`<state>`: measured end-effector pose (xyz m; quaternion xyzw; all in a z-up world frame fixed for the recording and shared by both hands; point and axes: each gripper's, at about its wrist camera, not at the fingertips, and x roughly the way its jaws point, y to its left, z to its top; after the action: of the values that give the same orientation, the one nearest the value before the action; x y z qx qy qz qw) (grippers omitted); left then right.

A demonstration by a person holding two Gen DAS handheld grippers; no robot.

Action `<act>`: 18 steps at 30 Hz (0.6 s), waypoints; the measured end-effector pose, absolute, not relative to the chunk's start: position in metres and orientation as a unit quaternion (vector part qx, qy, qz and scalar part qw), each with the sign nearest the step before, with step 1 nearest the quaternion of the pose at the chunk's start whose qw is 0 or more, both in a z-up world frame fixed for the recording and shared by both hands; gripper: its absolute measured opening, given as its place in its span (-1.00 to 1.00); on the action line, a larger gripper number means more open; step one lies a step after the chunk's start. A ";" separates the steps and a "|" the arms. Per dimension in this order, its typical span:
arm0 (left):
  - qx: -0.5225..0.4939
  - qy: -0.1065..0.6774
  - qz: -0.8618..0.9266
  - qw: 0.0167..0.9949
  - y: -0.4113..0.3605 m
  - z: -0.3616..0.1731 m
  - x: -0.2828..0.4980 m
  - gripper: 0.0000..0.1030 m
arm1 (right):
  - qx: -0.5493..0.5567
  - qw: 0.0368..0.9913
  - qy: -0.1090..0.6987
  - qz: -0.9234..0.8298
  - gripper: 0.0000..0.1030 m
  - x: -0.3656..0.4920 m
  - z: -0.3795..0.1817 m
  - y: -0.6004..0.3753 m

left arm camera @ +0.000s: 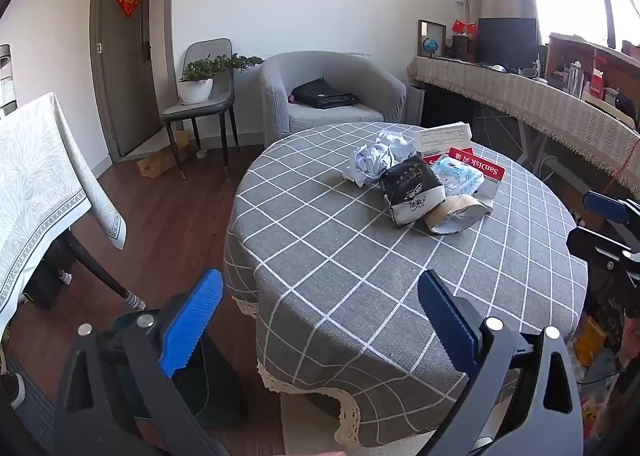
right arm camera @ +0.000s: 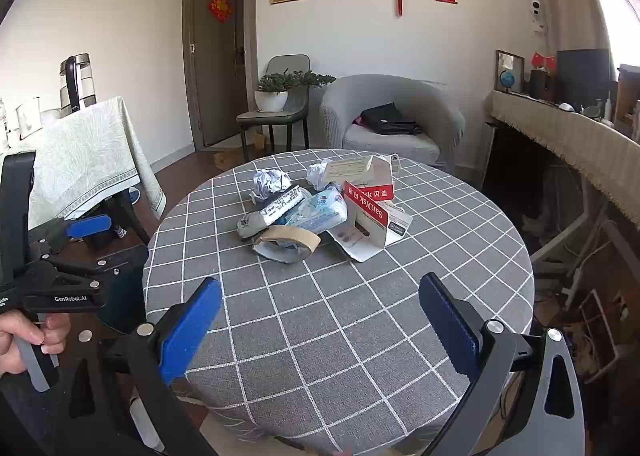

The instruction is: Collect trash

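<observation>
A pile of trash lies on the round table with the grey checked cloth (left arm camera: 360, 276) (right arm camera: 320, 316): crumpled paper balls (left arm camera: 372, 159) (right arm camera: 271, 180), a black-and-white packet (left arm camera: 412, 187) (right arm camera: 276, 207), a blue tissue pack (left arm camera: 460, 173) (right arm camera: 320, 209), a used tape roll (left arm camera: 456, 211) (right arm camera: 286, 242) and a red-and-white SanDisk box (left arm camera: 480, 169) (right arm camera: 372, 211). My left gripper (left arm camera: 316, 320) is open and empty, near the table's left front edge. My right gripper (right arm camera: 320, 324) is open and empty, above the table's front part. Both are well short of the pile.
A grey armchair (left arm camera: 332, 95) (right arm camera: 392, 119) with a black bag stands behind the table. A chair with a potted plant (left arm camera: 200, 83) (right arm camera: 276, 95) is by the door. A cloth-covered table (left arm camera: 40, 183) (right arm camera: 88, 151) stands left, a long sideboard (left arm camera: 540, 99) (right arm camera: 568, 135) right.
</observation>
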<state>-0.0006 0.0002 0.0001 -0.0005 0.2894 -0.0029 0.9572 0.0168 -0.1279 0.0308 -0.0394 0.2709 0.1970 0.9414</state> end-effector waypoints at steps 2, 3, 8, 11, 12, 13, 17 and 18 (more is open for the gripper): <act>-0.002 0.290 -0.003 0.957 0.001 0.000 -0.001 0.94 | -0.038 0.941 0.271 0.198 0.94 0.017 0.032 -0.129; -0.002 0.290 -0.004 0.957 0.001 0.000 -0.001 0.94 | -0.045 0.942 0.269 0.195 0.93 0.015 0.032 -0.127; 0.003 0.293 -0.001 0.956 0.000 0.000 0.000 0.94 | -0.043 0.943 0.268 0.195 0.94 0.017 0.030 -0.129; 0.001 0.293 -0.001 0.956 0.000 0.000 -0.001 0.94 | -0.039 0.943 0.267 0.195 0.94 0.018 0.029 -0.127; 0.000 0.293 -0.001 0.956 0.000 0.000 -0.001 0.94 | -0.040 0.942 0.269 0.194 0.93 0.017 0.030 -0.128; 0.000 0.293 0.000 0.956 0.000 0.000 -0.001 0.94 | -0.040 0.943 0.269 0.194 0.93 0.017 0.030 -0.128; 0.001 0.293 -0.002 0.956 -0.006 -0.002 0.003 0.94 | -0.038 0.943 0.268 0.194 0.94 0.017 0.031 -0.131; 0.001 0.293 -0.002 0.956 -0.007 -0.002 0.003 0.94 | -0.038 0.943 0.268 0.193 0.94 0.017 0.030 -0.131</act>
<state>0.0033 -0.0073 -0.0016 0.0007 0.2933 -0.0022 0.9560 0.0166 -0.1307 0.0305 -0.0383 0.2677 0.1934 0.9431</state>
